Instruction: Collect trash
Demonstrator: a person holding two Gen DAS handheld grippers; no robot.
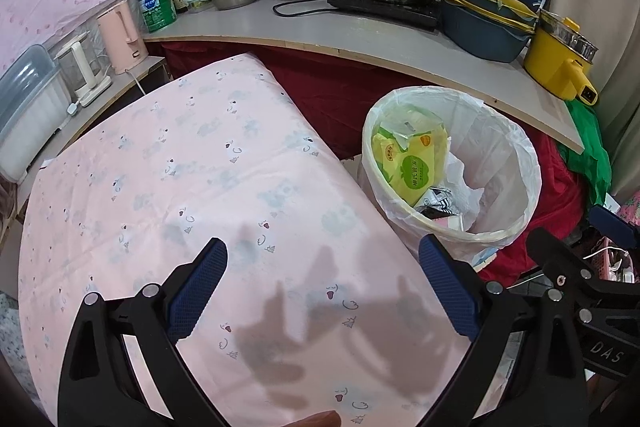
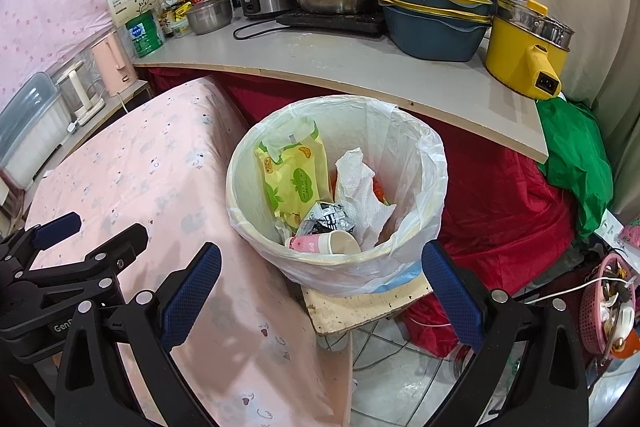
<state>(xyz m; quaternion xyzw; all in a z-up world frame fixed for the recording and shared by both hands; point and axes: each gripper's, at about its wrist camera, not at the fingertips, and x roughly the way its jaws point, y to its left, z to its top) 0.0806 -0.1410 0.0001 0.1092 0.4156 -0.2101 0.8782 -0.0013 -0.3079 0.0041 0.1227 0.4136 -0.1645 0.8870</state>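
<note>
Pink patterned cloth covers the low table (image 1: 192, 187) that fills the left side of the left wrist view, and no loose rubbish shows on the stretch of it that either camera sees. Over that cloth hangs the left tool (image 1: 324, 291), its blue-padded fingers spread wide with nothing between them; only its shadow falls on the fabric.

To the right of the covered table stands the round white bin lined with a thin plastic bag (image 2: 416, 147), set on a small worn board over the tiled floor. Inside it lie a yellow-green wet-wipe packet (image 2: 294, 179), a crumpled white paper towel (image 2: 360, 187), a black-and-white foil wrapper (image 2: 330, 219) and a pink paper cup on its side (image 2: 324, 245).

The right tool (image 2: 320, 291) hovers just above and before the bin's near rim, released as well, fingers apart and carrying nothing.

Behind, on the grey table (image 2: 320, 63), stand steel pots, stacked blue-and-yellow basins and a yellow electric pot, none of which looks like rubbish.

Judged from this, the collecting appears largely done: several pieces already sit in the bin, both tools are free, and nothing waiting to be picked up is visible. Whether more lies outside the views cannot be told.
</note>
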